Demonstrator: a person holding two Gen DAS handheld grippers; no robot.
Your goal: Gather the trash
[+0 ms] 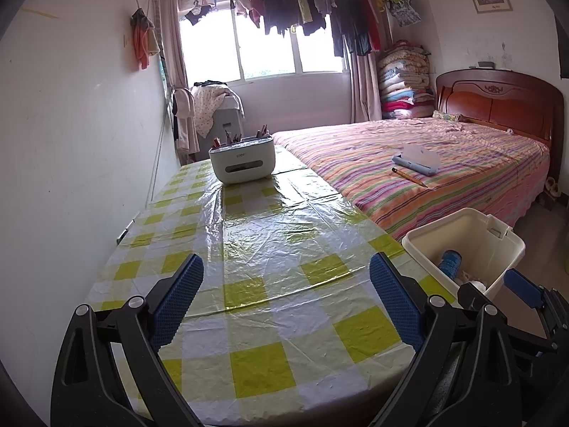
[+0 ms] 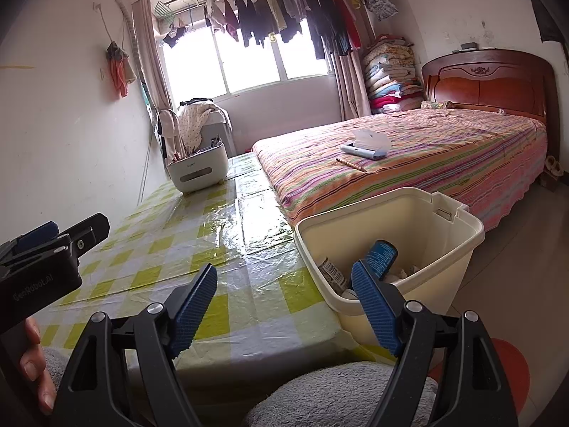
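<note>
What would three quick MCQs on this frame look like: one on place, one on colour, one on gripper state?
1. Where is the cream bin?
A. on the bed
B. beside the table's right edge
C. under the window

2. What colour are the tablecloth checks?
A. red-white
B. blue-white
C. yellow-white

3. Left hand-held gripper?
A. open, empty
B. shut on a can
C. holding paper

Key: B, the bin sits at the table edge, off the bed; C, yellow and white squares show; A, its jaws stand apart with only tablecloth between.

Left gripper (image 1: 286,302) jaws spread wide, right gripper (image 2: 284,307) jaws likewise, both empty
</note>
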